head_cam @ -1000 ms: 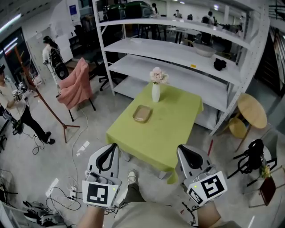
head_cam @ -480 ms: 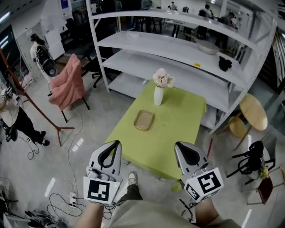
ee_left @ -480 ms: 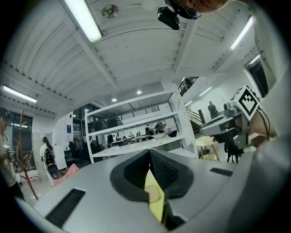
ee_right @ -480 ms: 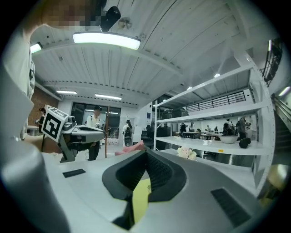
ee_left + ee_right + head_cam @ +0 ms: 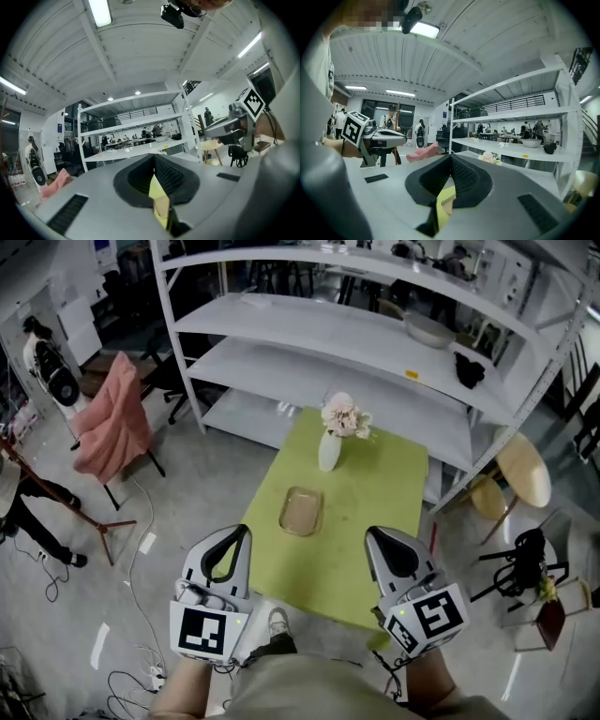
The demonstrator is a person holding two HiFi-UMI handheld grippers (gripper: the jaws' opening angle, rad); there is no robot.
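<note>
Both tools are held low in front of the person, side by side and well short of anything they could take. The left gripper (image 5: 243, 530) has its jaws pressed together at the tips with nothing between them; in the left gripper view only a thin sliver of lime cloth shows through the gap below the tips. The right gripper (image 5: 372, 532) is closed and empty in the same way, and the right gripper view shows the same sliver of cloth with a pale rim in it. Ahead of them stands a low table (image 5: 375, 493) under a lime-green cloth, its near edge lying between the two grippers in the head view. A shallow tan tray (image 5: 300, 511) rests on the cloth, nearer the left gripper but apart from it. Beyond the tray, a white vase (image 5: 329, 452) stands upright with pale pink flowers (image 5: 344, 414). Behind the table is a white shelving unit (image 5: 309, 329) with a bowl (image 5: 429, 331) on one shelf. A chair (image 5: 111, 418) draped in pink cloth stands off to the left, and a round wooden table (image 5: 523, 470) to the right. This looks like an approach with no contact made. Reaching the tray would call for carrying a gripper forward over the near edge and parting its jaws first.
</note>
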